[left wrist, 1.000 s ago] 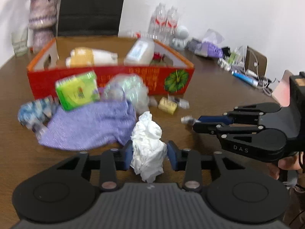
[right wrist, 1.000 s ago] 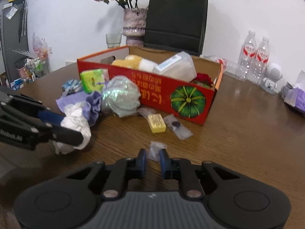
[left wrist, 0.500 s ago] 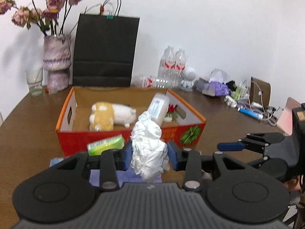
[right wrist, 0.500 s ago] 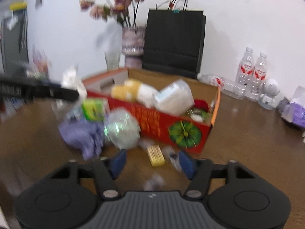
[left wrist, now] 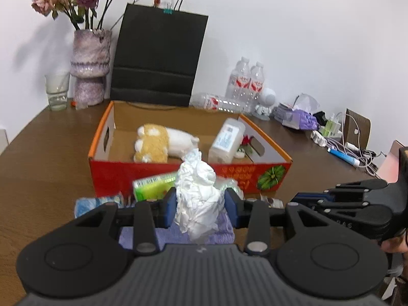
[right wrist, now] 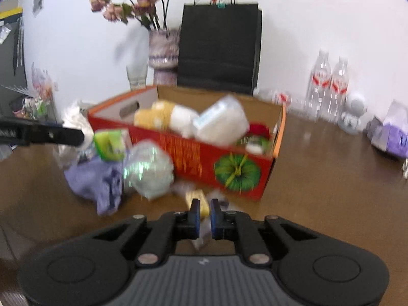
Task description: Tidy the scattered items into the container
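A red cardboard box (left wrist: 142,176) sits open on a brown table (left wrist: 46,153), and every place below is given from it. Inside lie a plush toy (left wrist: 158,142) and a plastic bottle (left wrist: 227,140). The left gripper (left wrist: 200,205) hangs in front of the box's near wall, its two blue pads pinching a crumpled white tissue (left wrist: 197,193) that rises above them. In front of the box, on the table, lie a green packet (left wrist: 153,186), a purple cloth (right wrist: 97,181), a clear crinkled bag (right wrist: 149,169) and a small yellow block (right wrist: 201,200). The right gripper (right wrist: 203,216) is near the box's front right corner, pads pressed nearly together; something small and pale seems caught between them, but blur leaves it uncertain.

To do this step well, the tissue likely needs to clear the near wall before the pads part, and to be let go over the bare floor between toy and bottle. Being light, it may cling to a pad; a wide release should help.
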